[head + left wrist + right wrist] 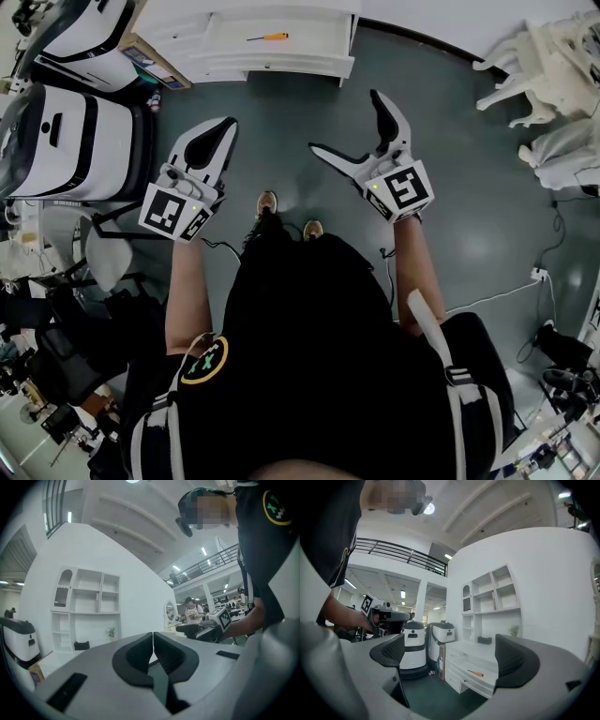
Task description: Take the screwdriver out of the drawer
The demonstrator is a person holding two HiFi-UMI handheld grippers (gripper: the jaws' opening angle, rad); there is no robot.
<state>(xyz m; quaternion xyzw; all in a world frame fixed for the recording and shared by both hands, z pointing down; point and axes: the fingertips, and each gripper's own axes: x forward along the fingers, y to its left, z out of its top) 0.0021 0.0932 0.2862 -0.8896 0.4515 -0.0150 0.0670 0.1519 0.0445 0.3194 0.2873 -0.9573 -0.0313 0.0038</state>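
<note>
Jaws: right gripper wide, left gripper closed, both empty. Risk: thin orange-handled screwdriver rolls in open white drawer if pinched off-centre.

Grey floor with machines, furniture and cables round its edges.
A white-and-black nearer machine and a farther machine are seen at the floor's left edge, with a cardboard box just beside the farther one. White carved furniture is seen at the upper right corner. A white cable is run to a power strip near the right edge. A white shelf unit is set against the wall, with a small plant and a black box at its base.
</note>
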